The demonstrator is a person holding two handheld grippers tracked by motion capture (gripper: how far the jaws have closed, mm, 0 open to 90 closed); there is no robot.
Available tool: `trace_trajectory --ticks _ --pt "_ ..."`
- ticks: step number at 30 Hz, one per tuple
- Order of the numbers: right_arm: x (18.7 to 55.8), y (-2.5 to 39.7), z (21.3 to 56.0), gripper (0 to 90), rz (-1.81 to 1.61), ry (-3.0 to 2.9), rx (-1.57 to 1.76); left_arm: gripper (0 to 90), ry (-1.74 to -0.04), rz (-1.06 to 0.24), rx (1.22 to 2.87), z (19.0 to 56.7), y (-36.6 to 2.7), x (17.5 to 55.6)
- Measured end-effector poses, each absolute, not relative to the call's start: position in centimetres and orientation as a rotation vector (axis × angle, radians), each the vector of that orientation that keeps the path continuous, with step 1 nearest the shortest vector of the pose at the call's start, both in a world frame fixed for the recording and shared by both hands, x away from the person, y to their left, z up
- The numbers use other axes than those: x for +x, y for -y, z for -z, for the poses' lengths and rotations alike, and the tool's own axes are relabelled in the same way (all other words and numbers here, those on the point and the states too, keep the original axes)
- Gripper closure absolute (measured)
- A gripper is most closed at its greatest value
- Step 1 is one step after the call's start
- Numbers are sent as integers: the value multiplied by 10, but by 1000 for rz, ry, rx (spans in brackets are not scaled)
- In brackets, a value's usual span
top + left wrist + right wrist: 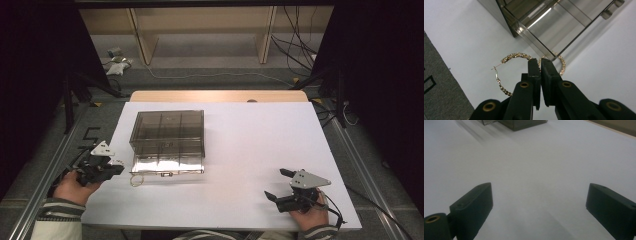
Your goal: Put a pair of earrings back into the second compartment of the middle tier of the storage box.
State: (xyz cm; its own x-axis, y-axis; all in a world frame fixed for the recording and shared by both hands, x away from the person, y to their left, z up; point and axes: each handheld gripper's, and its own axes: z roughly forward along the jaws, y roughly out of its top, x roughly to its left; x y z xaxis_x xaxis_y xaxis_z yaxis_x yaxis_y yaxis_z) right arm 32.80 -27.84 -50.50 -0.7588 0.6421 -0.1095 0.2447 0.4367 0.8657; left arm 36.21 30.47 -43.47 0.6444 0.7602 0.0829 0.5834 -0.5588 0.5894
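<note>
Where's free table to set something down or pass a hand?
Bare white table runs from the smoky compartment box rightward to the right gripper, jaws wide apart, and along the near edge between the hands. It is crowded at the box's near-left corner: gold hoop earrings and the left gripper, jaws nearly together.

In the left gripper view the hoop earring is partly hidden: the left gripper covers the middle of the ring, and the clear box hides the top of its far arc. Whether the nearly closed jaws pinch the hoop or merely lie over it cannot be told. The box is cut off by the upper edge of that view, so its compartments cannot be counted there. In the high view the earring, just in front of the box, is too small to make out. The right gripper shows jaws cut by the lower edge.
</note>
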Motion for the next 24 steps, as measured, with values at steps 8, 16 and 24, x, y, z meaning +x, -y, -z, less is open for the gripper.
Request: trace_trajectory --ticks 8,16,24 --pt "328 278 505 82 -1265 -2268 749 863 -1021 -454 2305 427 -302 361" --pt "328 279 505 82 -1266 -2268 746 863 -986 -459 2289 420 -297 361" --pt "328 278 505 82 -1267 -2266 746 863 -928 -439 2293 415 -283 364"
